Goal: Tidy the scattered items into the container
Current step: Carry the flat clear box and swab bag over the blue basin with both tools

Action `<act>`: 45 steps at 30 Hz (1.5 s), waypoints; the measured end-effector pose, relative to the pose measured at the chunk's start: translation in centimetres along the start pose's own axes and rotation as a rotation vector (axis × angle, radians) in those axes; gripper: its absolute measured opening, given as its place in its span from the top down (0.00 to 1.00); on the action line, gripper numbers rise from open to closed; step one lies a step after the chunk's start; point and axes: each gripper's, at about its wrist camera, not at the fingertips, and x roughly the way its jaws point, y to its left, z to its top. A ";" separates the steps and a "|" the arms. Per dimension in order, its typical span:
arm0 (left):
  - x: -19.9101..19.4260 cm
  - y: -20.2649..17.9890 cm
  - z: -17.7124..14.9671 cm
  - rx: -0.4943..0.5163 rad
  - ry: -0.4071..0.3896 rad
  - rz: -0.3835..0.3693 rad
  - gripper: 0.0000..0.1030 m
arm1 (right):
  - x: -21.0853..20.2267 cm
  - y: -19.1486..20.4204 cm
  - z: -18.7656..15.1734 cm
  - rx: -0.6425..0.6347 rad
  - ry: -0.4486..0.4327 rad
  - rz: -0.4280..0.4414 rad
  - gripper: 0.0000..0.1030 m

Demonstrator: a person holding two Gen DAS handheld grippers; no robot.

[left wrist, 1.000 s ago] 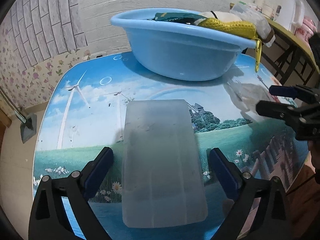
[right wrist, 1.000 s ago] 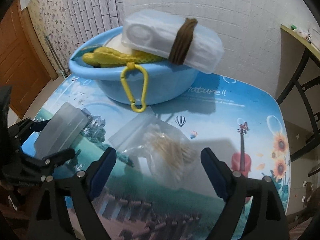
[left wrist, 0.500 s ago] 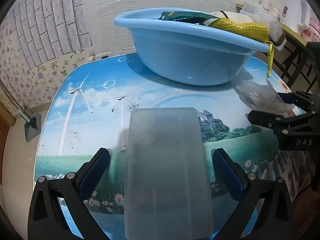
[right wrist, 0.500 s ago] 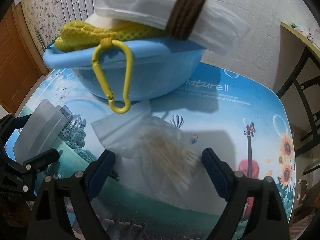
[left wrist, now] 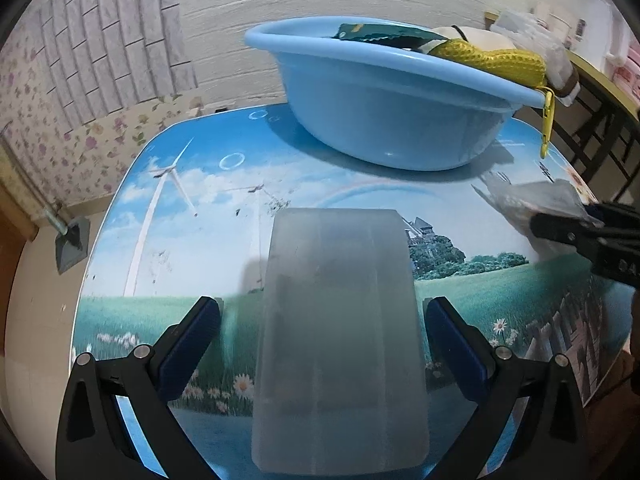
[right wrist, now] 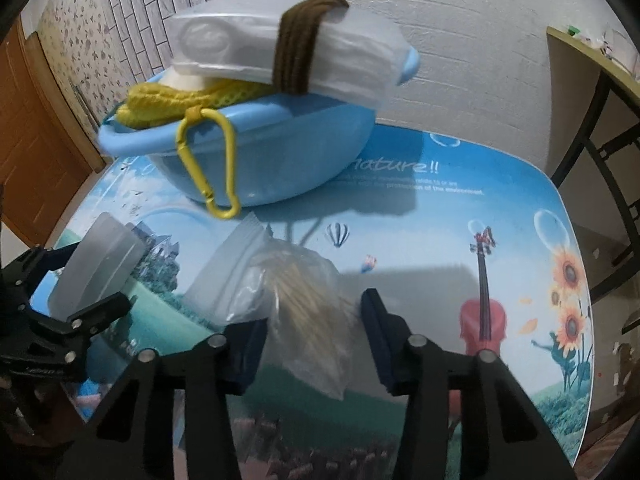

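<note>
Since the earlier frames the jaws of the right gripper (right wrist: 310,332) have been drawn in around the clear bag of toothpicks (right wrist: 304,300), which was loosely straddled half a second ago; the bag is now lifted slightly off the table (right wrist: 500,208) at its near end. On the left, the left gripper (left wrist: 322,344) is held fully spread, its blue pads standing just clear of both sides of the frosted plastic box (left wrist: 340,340), which lies flat on the table and is not gripped. That box is judged light, stiff and rather slippery, best taken across its long sides. To the right, the bag is judged soft and crinkly (its contents may shift), so hold is best taken at the bundle. The blue basin (left wrist: 392,120) stands behind, already heaped.
</note>
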 end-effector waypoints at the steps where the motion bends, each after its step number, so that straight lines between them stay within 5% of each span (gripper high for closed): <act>1: -0.1 0.0 -0.1 0.000 0.004 0.000 0.00 | -0.2 0.1 -0.2 -0.001 0.002 0.008 0.61; 7: -0.6 -0.2 -0.7 0.013 0.004 -0.013 0.01 | -1.4 0.5 -0.9 0.016 -0.004 0.029 0.65; 14: -1.8 -0.7 -1.3 0.046 -0.039 -0.042 0.40 | -2.8 0.4 -1.7 0.032 -0.020 0.037 0.67; 29: -5.6 -0.7 -1.1 0.019 -0.103 -0.061 0.40 | -6.3 0.8 -1.3 0.034 -0.108 0.059 0.69; 45: -9.5 -0.9 2.9 0.027 -0.229 -0.064 0.40 | -7.5 0.2 1.3 0.040 -0.181 0.002 0.70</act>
